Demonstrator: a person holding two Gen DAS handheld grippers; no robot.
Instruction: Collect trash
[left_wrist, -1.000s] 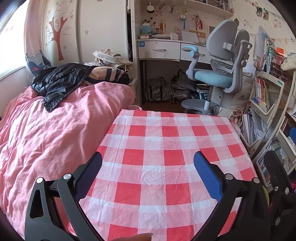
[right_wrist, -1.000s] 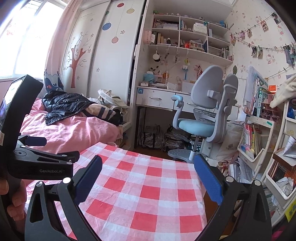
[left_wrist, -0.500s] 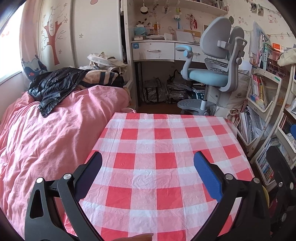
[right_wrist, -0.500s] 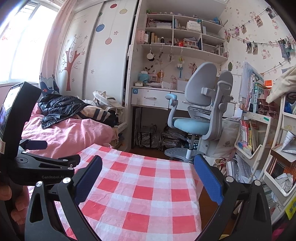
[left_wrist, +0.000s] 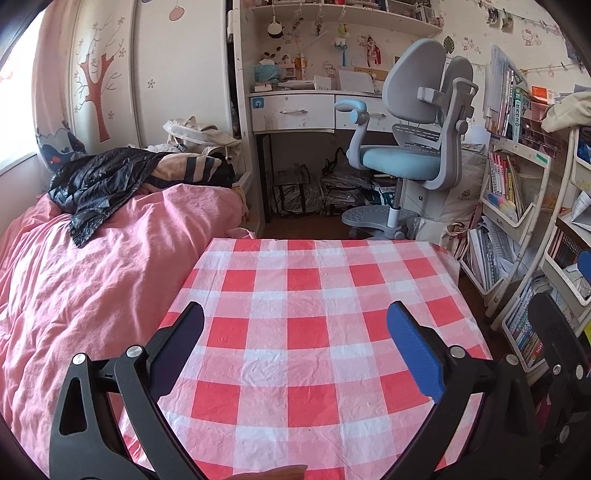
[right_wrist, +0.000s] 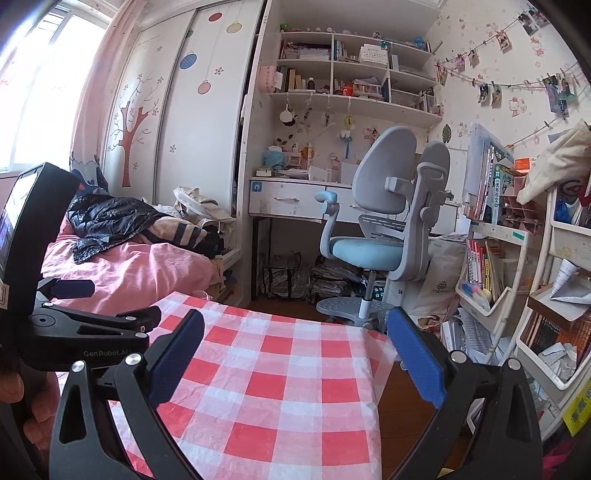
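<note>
1. Left wrist view shows no trash on the checked tablecloth (left_wrist: 314, 325); the cloth lies bare between the fingers, so the task's thing is not in sight on the table.
2. Crumpled paper (right_wrist: 556, 360) sits in a shelf bin at the far right of the right wrist view; whether it counts as trash cannot be told. If it does, it looks light, soft and crushable, best pinched across a raised fold.
3. Left gripper (left_wrist: 295, 343) stands wide open above the cloth, holding and touching nothing.
4. Right gripper (right_wrist: 295, 350) is likewise spread wide and empty, over the table's right edge, the other tool just beside it.
</note>
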